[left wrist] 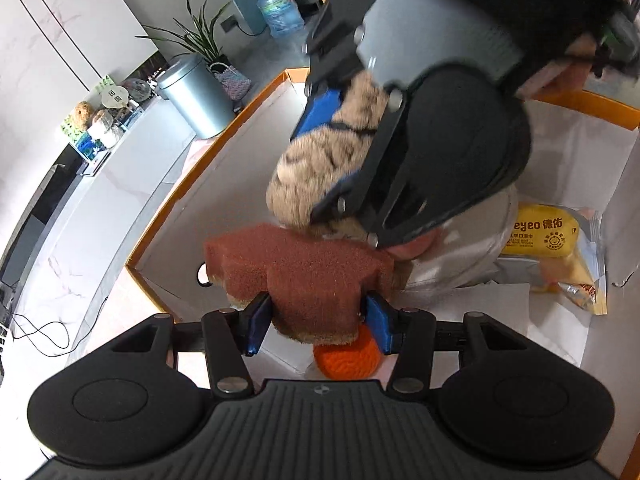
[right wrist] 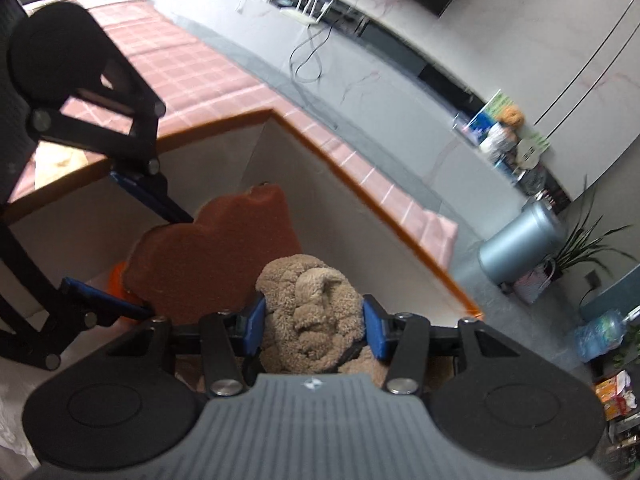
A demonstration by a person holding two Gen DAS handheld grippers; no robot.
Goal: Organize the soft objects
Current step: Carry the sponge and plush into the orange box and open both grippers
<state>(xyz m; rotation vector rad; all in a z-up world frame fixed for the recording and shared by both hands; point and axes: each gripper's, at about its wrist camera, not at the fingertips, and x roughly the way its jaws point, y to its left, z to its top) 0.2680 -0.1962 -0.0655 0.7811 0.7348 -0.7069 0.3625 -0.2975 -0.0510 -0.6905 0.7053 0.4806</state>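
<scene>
My left gripper (left wrist: 318, 320) is shut on a brown sponge (left wrist: 296, 268) and holds it over the orange-rimmed white box (left wrist: 192, 188). An orange knitted ball (left wrist: 348, 356) lies in the box just below the sponge. My right gripper (right wrist: 314, 326) is shut on a beige plush toy (right wrist: 312, 312), held above the same box beside the sponge (right wrist: 216, 256). In the left wrist view the right gripper (left wrist: 340, 148) and the plush toy (left wrist: 320, 164) hang just behind the sponge. The left gripper (right wrist: 132, 252) shows at the left of the right wrist view.
A yellow packet (left wrist: 548, 236) lies in the box at the right. The box stands on a pink checked cloth (right wrist: 192, 68). A grey metal bin (left wrist: 196, 96), a potted plant (left wrist: 200, 36) and a water bottle (left wrist: 280, 8) stand on the floor beyond.
</scene>
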